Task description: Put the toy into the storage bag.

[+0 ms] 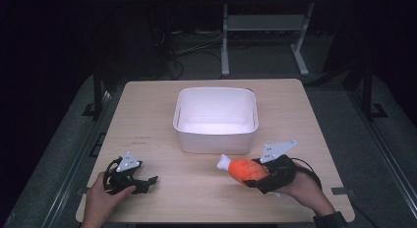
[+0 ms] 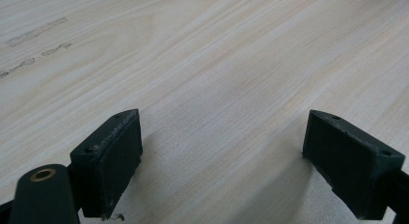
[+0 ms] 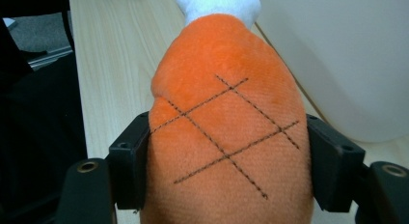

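Right gripper: one, both black jaws pressed into the fat end of one orange plush drumstick, white tip pointing away toward the tub. Drumstick sits near the table's front right, just short of one white tub. Left gripper: one, jaws spread wide over bare wood, holding nothing. Wooden table: one. Hands: two.

Fuzzy cloth drumstick toy; matt pale wood table.
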`<action>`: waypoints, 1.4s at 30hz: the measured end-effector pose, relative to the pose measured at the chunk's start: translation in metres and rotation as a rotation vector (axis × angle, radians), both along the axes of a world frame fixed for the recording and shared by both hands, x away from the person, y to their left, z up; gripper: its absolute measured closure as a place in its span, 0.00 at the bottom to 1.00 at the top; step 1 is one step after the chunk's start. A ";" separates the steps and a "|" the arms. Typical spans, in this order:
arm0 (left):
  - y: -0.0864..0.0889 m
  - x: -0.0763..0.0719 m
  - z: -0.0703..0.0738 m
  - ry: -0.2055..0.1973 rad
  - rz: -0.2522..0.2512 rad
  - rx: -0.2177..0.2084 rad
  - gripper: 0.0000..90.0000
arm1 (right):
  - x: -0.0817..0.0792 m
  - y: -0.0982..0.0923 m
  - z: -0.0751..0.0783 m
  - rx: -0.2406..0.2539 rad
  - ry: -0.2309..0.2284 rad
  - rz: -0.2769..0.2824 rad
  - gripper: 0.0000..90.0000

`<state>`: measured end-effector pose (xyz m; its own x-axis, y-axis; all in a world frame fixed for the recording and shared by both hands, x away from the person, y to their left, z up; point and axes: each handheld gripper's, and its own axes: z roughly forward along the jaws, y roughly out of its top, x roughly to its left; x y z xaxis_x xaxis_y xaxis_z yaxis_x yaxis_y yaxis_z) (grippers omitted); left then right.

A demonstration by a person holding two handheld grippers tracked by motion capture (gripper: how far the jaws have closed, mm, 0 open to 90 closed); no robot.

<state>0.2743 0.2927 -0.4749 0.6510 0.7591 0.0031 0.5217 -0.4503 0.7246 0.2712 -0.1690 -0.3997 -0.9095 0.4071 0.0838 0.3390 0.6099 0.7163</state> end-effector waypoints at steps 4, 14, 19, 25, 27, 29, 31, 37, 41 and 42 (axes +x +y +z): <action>0.000 0.000 0.000 0.002 0.000 0.001 0.15 | 0.003 -0.004 0.008 0.016 -0.005 0.016 0.32; 0.000 0.000 0.000 0.002 0.000 0.001 0.15 | 0.007 -0.010 0.022 0.026 -0.010 0.031 0.31; 0.000 0.000 0.000 0.004 0.000 0.001 0.15 | 0.008 -0.012 0.031 0.027 -0.023 0.044 0.31; 0.000 0.000 0.001 0.006 -0.001 0.003 0.15 | 0.012 -0.013 0.043 0.032 -0.032 0.065 0.31; 0.000 0.000 0.001 0.006 -0.002 0.003 0.15 | 0.014 -0.014 0.046 0.031 -0.039 0.067 0.31; 0.000 0.000 0.001 0.006 -0.001 0.003 0.15 | 0.015 -0.015 0.049 0.035 -0.038 0.069 0.31; 0.000 0.000 0.000 0.006 -0.001 0.002 0.15 | 0.017 -0.016 0.053 0.040 -0.040 0.074 0.31; 0.000 0.000 0.001 0.006 -0.001 0.003 0.15 | 0.021 -0.018 0.063 0.050 -0.047 0.083 0.31; 0.000 0.000 0.000 0.004 -0.001 0.001 0.15 | 0.024 -0.018 0.069 0.051 -0.053 0.086 0.31; 0.000 0.000 0.001 0.006 -0.001 0.002 0.15 | 0.025 -0.018 0.071 0.052 -0.053 0.087 0.31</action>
